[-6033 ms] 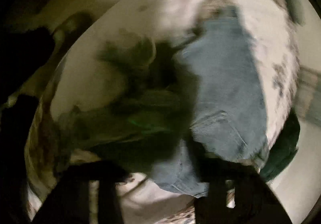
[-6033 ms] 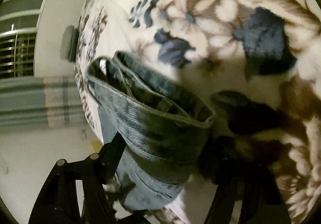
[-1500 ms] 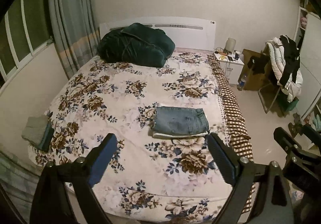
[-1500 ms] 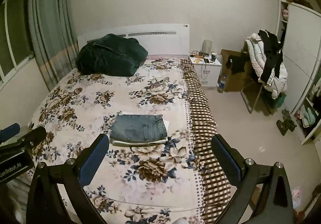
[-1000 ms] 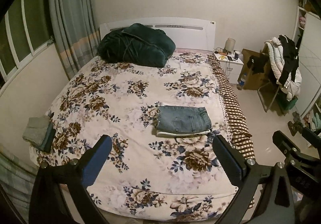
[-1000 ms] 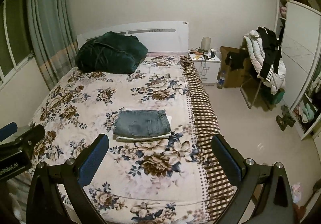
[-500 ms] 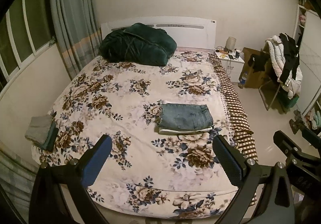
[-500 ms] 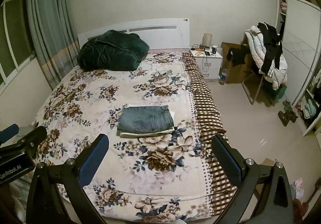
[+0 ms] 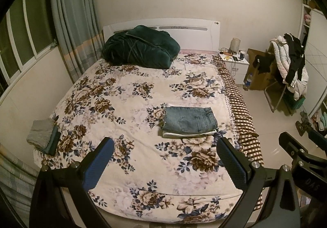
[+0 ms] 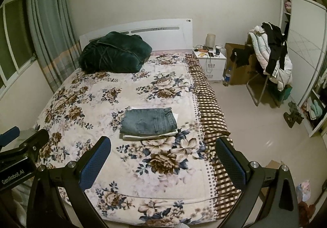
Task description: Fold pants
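Seemingly little is left to go wrong, since the folded jeans (image 9: pixel 189 121) lie at about 1 o'clock on the floral bedspread (image 9: pixel 114 109), well apart from the left gripper (image 9: pixel 165 163) and right gripper (image 10: pixel 163 161), both held wide and empty, unless the stack is nudged askew.

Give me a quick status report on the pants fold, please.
Left gripper and right gripper open, empty, clear of the bed. Folded blue denim pants on floral bedspread, atop a white folded item. Nothing in the way.
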`<move>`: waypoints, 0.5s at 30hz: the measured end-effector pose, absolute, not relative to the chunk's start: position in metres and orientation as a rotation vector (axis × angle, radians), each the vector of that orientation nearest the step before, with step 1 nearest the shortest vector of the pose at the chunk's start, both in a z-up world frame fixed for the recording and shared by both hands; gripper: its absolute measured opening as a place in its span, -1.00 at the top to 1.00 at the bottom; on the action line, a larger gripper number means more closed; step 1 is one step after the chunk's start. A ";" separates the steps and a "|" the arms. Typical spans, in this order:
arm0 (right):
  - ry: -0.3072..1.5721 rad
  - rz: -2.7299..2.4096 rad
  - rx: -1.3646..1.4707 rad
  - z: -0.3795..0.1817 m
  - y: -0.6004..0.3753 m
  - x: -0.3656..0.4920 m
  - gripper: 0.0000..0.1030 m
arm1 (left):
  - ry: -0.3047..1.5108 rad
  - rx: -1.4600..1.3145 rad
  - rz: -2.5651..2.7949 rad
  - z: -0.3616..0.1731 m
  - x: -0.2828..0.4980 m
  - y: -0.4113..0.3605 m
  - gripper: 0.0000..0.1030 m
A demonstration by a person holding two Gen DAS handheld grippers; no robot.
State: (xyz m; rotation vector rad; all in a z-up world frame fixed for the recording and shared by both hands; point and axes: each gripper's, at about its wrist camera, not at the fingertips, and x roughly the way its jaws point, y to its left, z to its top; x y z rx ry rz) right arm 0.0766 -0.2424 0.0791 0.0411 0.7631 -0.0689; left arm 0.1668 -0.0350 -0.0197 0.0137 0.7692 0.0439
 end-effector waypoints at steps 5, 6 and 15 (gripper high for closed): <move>0.764 -0.069 0.042 0.082 -0.240 0.075 -1.00 | 0.766 0.011 0.048 -0.018 0.167 -0.033 -0.99; 0.763 -0.069 0.039 0.083 -0.238 0.075 -1.00 | 0.766 0.010 0.048 -0.018 0.167 -0.033 -0.99; 0.765 -0.077 0.032 0.086 -0.235 0.081 -1.00 | 0.763 0.015 0.051 -0.018 0.167 -0.031 -0.99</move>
